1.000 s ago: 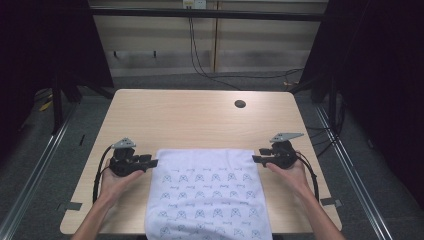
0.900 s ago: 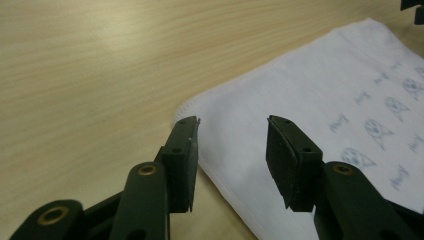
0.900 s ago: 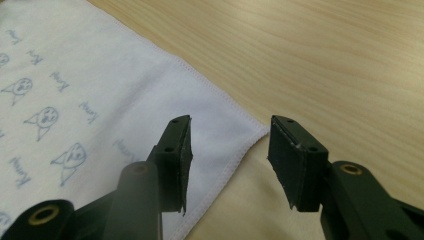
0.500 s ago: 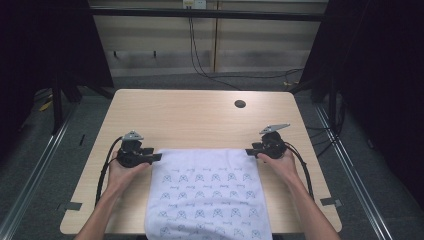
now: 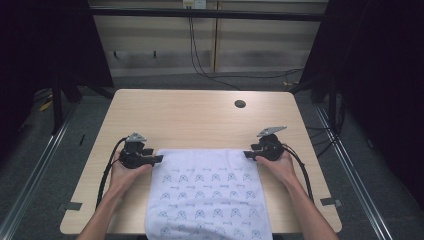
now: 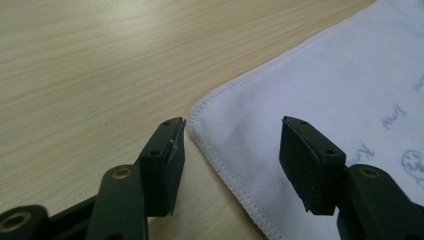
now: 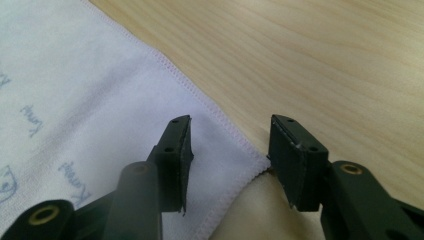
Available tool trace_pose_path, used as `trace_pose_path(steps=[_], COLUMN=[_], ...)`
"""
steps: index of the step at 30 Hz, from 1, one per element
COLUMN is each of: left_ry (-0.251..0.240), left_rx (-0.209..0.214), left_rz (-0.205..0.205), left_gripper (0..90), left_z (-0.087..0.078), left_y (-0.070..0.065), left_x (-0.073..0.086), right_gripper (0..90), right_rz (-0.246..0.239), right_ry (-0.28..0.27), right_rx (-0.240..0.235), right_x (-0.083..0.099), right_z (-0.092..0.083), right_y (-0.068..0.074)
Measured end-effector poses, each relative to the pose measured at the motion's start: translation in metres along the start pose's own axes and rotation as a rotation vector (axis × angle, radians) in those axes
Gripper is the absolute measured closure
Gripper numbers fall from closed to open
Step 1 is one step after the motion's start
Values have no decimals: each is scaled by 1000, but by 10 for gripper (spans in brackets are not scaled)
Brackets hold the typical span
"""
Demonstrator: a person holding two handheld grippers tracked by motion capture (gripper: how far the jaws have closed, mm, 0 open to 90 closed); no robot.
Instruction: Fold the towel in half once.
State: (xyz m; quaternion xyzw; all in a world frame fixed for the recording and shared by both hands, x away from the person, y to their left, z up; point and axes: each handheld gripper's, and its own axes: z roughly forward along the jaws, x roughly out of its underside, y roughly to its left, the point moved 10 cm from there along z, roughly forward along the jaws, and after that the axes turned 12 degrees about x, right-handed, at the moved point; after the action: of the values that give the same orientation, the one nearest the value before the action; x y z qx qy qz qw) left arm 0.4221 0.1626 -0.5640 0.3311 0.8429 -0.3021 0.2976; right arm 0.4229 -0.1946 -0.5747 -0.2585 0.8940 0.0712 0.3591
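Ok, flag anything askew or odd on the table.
Nothing stands out. The towel lies flat, its near end hanging over the table edge; the open left gripper and right gripper sit at its far corners.

The far half of the table [image 5: 200, 115] lies bare up to its far edge, broken only by a round cable hole [image 5: 240, 104] near the far right corner. The white towel [image 5: 207, 195] covers the middle of the near half and overhangs the near edge; bare wood strips run along both side edges.
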Motion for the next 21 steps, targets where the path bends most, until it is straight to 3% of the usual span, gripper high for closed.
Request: trace_pose_path(steps=[3, 4, 7, 13, 15, 19, 21], left_ry=[-8, -8, 11, 21, 35, 79, 61], left_rx=[2, 2, 1, -3, -8, 48, 20], left_rz=[-8, -8, -8, 29, 37, 76, 112], left_gripper=[429, 428, 424, 460, 550, 831, 872], left_z=[0, 0, 5, 12, 11, 16, 14], left_y=[1, 1, 2, -1, -1, -12, -14], left_x=[0, 0, 2, -1, 0, 0, -2], right_gripper=[642, 642, 817, 870, 871, 872, 872], right_rz=[-29, -29, -23, 32, 38, 53, 61], right_ry=[9, 9, 16, 29, 33, 12, 3], right_rx=[-9, -9, -57, -120, -115, -126, -124], right_x=[2, 2, 4, 4, 4, 0, -2], right_z=[-3, -3, -6, -7, -7, -9, -13], right_y=[4, 4, 11, 16, 14, 13, 13])
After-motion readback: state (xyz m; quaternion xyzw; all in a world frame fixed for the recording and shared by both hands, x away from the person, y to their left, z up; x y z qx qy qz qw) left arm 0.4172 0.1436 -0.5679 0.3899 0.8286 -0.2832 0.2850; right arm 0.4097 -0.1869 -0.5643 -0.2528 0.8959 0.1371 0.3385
